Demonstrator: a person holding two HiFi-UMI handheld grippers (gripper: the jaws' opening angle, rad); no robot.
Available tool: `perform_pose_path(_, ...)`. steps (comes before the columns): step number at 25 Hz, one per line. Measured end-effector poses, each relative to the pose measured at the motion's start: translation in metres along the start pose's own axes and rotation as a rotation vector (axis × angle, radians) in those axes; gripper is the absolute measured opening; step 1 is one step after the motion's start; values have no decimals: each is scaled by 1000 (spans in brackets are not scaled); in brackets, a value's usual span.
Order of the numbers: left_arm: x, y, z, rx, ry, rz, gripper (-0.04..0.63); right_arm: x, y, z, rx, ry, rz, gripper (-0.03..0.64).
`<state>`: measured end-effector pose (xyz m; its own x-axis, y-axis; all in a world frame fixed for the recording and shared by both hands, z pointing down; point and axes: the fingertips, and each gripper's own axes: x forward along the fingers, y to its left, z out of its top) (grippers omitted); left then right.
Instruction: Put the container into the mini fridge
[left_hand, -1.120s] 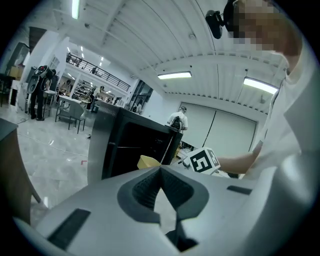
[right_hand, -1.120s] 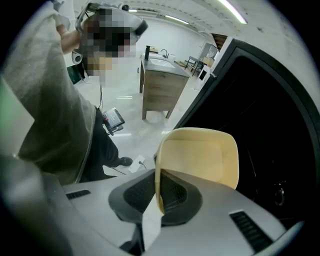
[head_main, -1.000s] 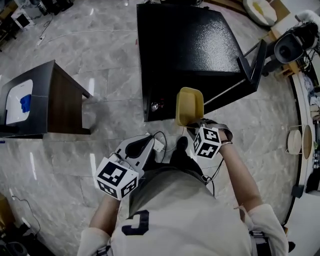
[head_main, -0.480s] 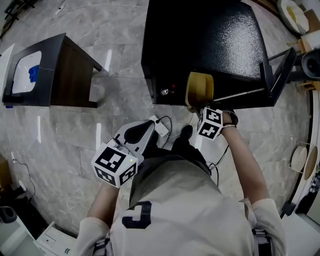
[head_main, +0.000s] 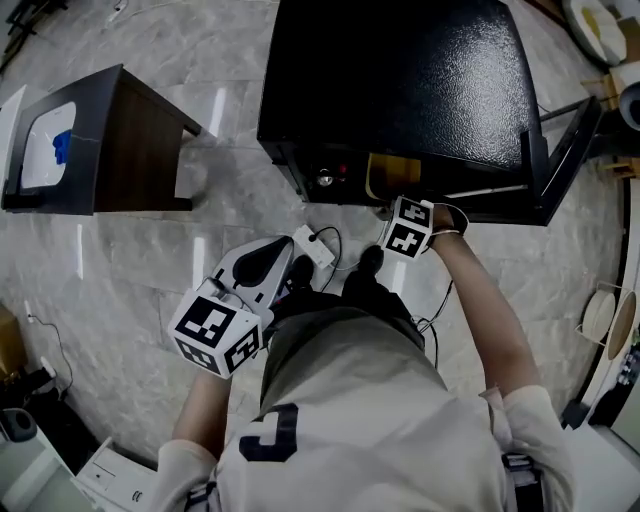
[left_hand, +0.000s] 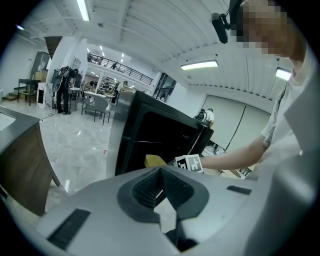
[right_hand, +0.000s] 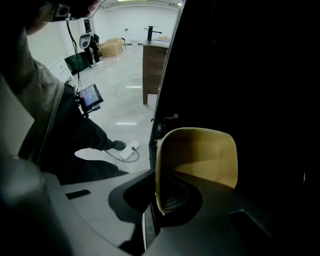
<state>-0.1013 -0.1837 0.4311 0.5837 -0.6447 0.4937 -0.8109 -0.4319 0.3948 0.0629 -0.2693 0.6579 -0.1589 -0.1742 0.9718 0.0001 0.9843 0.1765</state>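
While the yellow container (right_hand: 200, 155) hangs just inside the dark mouth of the mini fridge (head_main: 400, 80), the right gripper (right_hand: 159, 200) is clamped on its near rim. The person should carry it farther in, clear of the open door (head_main: 545, 150) at right, and settle its base flat before letting go. The left gripper (left_hand: 160, 187), closed on nothing, waits nearer.

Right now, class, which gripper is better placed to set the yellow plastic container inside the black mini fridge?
Right: the right gripper holds the yellow plastic container at the open black mini fridge; the empty left gripper is farther back.
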Motion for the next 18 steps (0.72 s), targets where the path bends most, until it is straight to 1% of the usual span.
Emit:
perform_pose_path(10, 13, -3, -8, -9, 38, -50, 57, 36, -29, -20, -22, 91, -38, 32)
perform_pose_path(13, 13, -2, -10, -20, 43, -58, 57, 41, -40, -23, -28, 111, -57, 32)
perform_pose_path(18, 11, 1, -15, -30, 53, -58, 57, 48, -50, -31, -33, 143, -59, 32)
